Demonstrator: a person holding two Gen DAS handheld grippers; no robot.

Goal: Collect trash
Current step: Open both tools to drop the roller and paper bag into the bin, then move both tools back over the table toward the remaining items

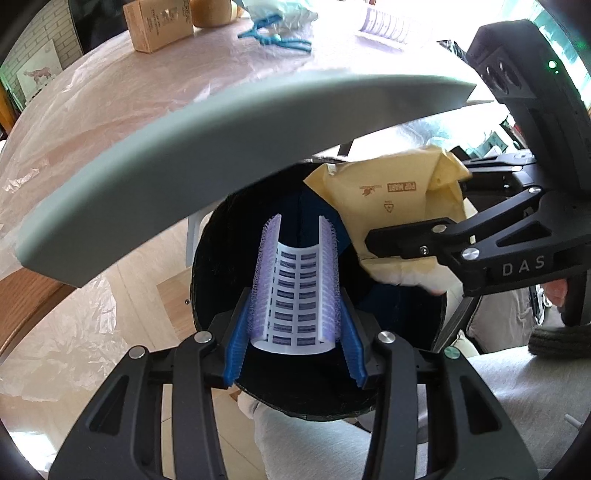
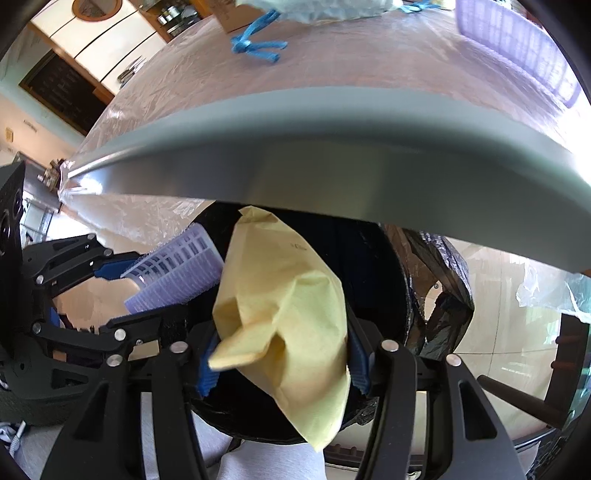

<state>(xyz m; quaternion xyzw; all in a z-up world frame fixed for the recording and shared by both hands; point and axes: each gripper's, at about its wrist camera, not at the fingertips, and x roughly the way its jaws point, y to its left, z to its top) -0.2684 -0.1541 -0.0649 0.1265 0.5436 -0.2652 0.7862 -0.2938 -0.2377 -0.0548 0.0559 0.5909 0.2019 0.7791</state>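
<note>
Both claws hang over the mouth of a black trash bin (image 1: pixel 399 317), lined with a black bag, that sits just below the near edge of the plastic-covered surface (image 1: pixel 110 122).

The left claw (image 1: pixel 295 325) has a lilac hair roller (image 1: pixel 299 291) standing between its blue pads. The pads on either side look a little off the roller's bristles rather than squeezing them, so I judge the pinch is being let go, with the roller still cradled directly above the bin's dark opening.

The right claw (image 2: pixel 284 354), on the right of the bin, has a crumpled yellow paper bag (image 2: pixel 291 314) between its pads. The pads are spread and mostly hidden behind the paper, so whether they press on it I cannot tell for sure; it looks loosely held or just freed. The bag's far end already dips into the bin.

So these two pieces are at the dropping stage: over the bin, not yet seen lying at its bottom.

More is left on the surface, well apart from the bin: a cardboard box (image 1: pixel 159 26) far left, a whitish plastic bag with blue ties (image 1: pixel 280 22) in the middle, and something lilac and ribbed (image 2: pixel 517 48) far right, perhaps a basket. Which of these counts as trash the pictures do not say.
</note>
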